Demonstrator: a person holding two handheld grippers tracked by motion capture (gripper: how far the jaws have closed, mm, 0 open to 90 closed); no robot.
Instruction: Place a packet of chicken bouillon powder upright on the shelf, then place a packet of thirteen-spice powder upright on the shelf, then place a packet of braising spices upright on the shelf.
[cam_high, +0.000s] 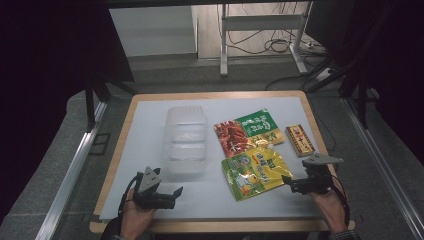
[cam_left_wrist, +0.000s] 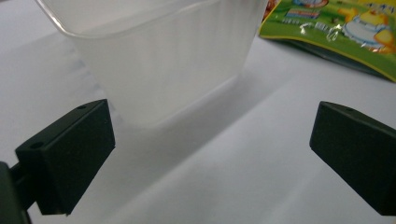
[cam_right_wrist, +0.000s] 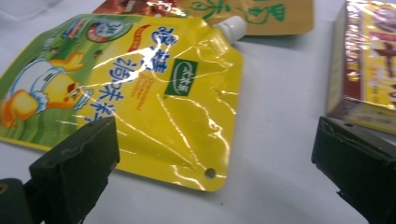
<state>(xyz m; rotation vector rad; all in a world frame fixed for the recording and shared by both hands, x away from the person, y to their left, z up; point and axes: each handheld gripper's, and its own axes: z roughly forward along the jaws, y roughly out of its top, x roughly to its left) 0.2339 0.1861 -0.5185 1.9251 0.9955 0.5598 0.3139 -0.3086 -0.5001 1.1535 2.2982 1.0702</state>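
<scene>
Currently both grippers stand fully open and hold nothing. The right gripper (cam_high: 292, 183) faces the yellow spouted pouch (cam_right_wrist: 154, 93), lying flat just right of the clear plastic container (cam_high: 185, 140); the left gripper (cam_high: 172, 195) faces that container's near wall. Approach the pouch low, at its near edge, pinching one corner. The pouch's left end is cut off in the right gripper view; its small print is illegible.

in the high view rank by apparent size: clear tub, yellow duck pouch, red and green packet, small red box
1. clear tub
2. yellow duck pouch and red and green packet, too alike to rank
3. small red box, clearly smallest
</scene>
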